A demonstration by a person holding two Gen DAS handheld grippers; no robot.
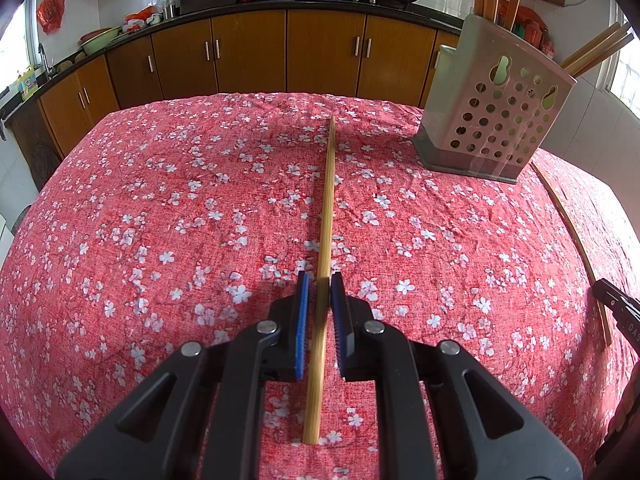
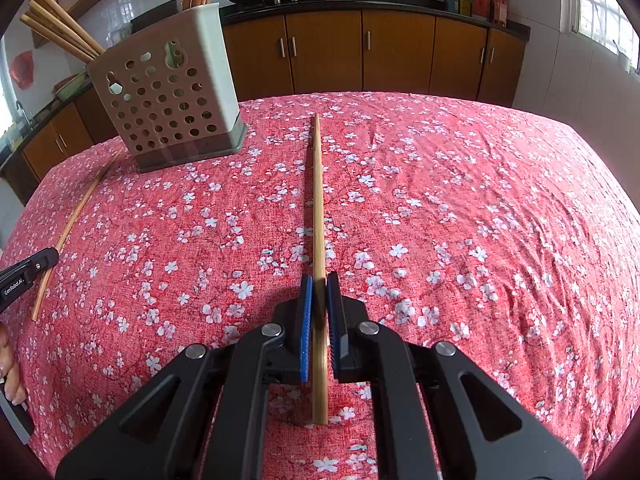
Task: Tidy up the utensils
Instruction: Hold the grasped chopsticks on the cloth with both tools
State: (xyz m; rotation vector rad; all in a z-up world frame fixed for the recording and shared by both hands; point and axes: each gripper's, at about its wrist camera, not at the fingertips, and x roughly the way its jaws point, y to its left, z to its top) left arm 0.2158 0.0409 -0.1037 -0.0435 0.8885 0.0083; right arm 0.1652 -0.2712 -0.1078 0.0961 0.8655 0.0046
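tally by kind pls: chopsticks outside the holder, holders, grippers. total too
Chopsticks outside the holder: 2 (left chopstick in the left gripper, right chopstick in the right gripper)
Utensil holder: 1
Grippers: 2
Total: 5
The stored chopsticks in the holder overlap too much to count, so they are left out.

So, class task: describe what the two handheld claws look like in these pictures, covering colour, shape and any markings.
Both the left claw and the right claw have matte black angular frames with triangular cut-outs and round silver pivot bolts. Each finger carries a blue ribbed pad. White lettering shows on the left claw's side in the right wrist view. No cables or sleeves are visible.
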